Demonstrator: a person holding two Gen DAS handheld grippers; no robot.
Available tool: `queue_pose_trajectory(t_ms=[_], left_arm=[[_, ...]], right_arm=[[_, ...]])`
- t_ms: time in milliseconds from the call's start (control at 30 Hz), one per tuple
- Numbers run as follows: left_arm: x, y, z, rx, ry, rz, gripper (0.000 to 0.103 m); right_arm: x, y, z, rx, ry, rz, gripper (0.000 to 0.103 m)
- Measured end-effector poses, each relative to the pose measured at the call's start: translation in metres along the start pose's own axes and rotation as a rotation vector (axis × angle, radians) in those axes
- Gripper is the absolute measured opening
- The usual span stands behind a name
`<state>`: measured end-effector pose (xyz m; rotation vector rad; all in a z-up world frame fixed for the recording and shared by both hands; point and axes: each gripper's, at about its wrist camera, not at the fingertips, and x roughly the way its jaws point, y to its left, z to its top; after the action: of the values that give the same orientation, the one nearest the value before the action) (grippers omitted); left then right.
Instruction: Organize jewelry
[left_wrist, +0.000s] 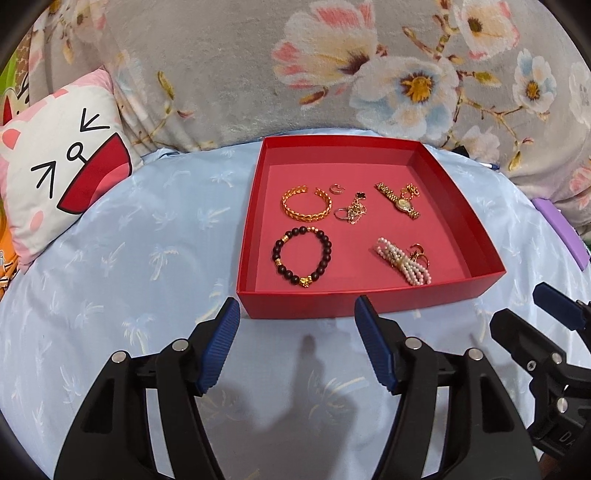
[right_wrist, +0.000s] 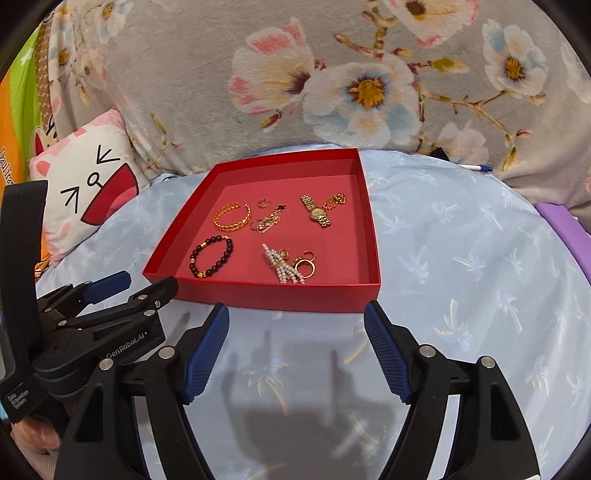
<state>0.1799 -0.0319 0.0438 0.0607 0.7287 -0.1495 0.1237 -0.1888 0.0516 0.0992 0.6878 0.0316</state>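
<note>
One red tray (left_wrist: 369, 301), shallow and open-topped, sits on a pale blue bedspread (left_wrist: 129, 258) at centre frame in the left wrist view and left of centre in the right wrist view. All the jewelry lies inside it, on its floor. Back row, left to right: one gold chain-link cuff bangle (left_wrist: 306, 204), one small ring (left_wrist: 336, 188), one tangle of fine chain with a black clover pendant (left_wrist: 355, 206) and a larger ring (left_wrist: 341, 214) touching it, one gold wristwatch (left_wrist: 398, 201) with a gold bead chain (right_wrist: 335, 200) just beside it. Front row: one dark bead bracelet (left_wrist: 302, 256) with gold spacers on the left, one multi-strand pearl bracelet (left_wrist: 400, 264) on the right with gold rings (right_wrist: 306, 265) bunched against it; I count about three in the right wrist view, though they overlap. Left gripper (left_wrist: 297, 343) hovers low in frame just short of the tray's near wall, jaws spread wide, holding nothing. Right gripper (right_wrist: 295, 350) is likewise released and empty, fingers parted, near the same wall. One cartoon-face pillow (left_wrist: 62, 173) lies at middle left; a grey floral blanket (left_wrist: 258, 66) fills the upper frame; a purple object (left_wrist: 561, 229) shows at the right edge.
</note>
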Motion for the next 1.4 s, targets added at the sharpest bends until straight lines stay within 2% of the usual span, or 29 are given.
queue_pose_trajectory(t_ms=[300,767,900,1400], left_arm=[[-0.002,-0.007,-0.009,0.019,-0.051,0.008,0.067],[0.017,-0.014,-0.023,0.039,-0.026,0.05,0.067],[0.02,-0.011,-0.023,0.023,-0.012,0.063,0.073],[0.02,-0.013,-0.024,0.042,-0.02,0.113,0.077]], right_arm=[[0.007,0.001,-0.007,-0.015,-0.021,-0.042,0.082],[0.021,-0.004,-0.019,-0.015,-0.025,-0.07,0.082],[0.023,-0.005,-0.021,-0.004,-0.029,-0.071,0.082],[0.026,-0.006,-0.02,0.009,-0.013,-0.119,0.083]])
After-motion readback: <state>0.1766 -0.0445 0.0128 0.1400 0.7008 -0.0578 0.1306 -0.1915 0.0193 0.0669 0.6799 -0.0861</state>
